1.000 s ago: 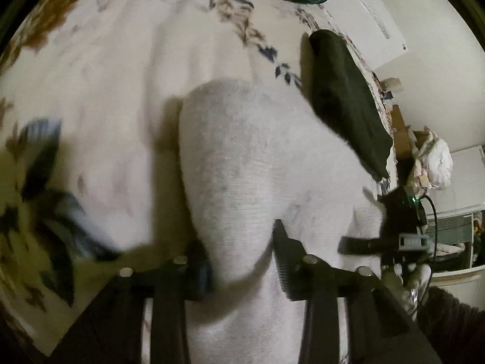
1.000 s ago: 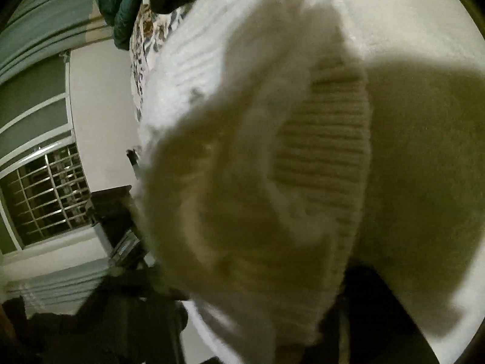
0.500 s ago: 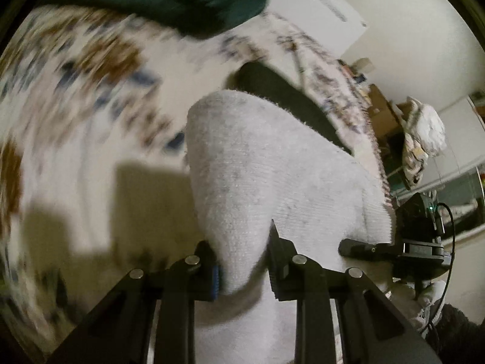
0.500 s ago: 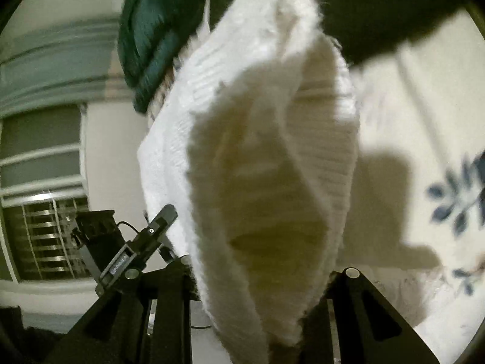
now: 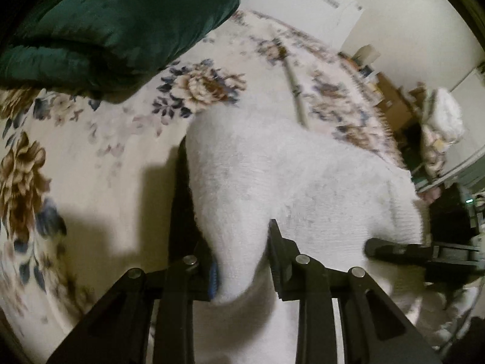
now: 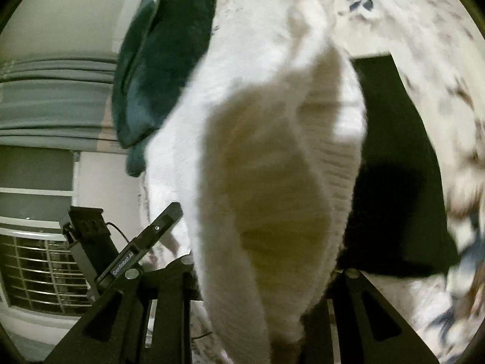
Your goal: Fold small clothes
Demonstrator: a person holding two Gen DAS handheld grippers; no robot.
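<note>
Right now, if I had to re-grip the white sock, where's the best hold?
Take the white sock by its ribbed cuff, coming from the open end. The cuff gapes, so one finger can slip inside and pinch a single wall. The left gripper already pinches the smooth, rounded other end.

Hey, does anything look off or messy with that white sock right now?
Slightly: the white sock shows faint grey smudges on its surface. Otherwise nothing is odd; both tongs, left and right, grip it above the floral bedspread.
</note>
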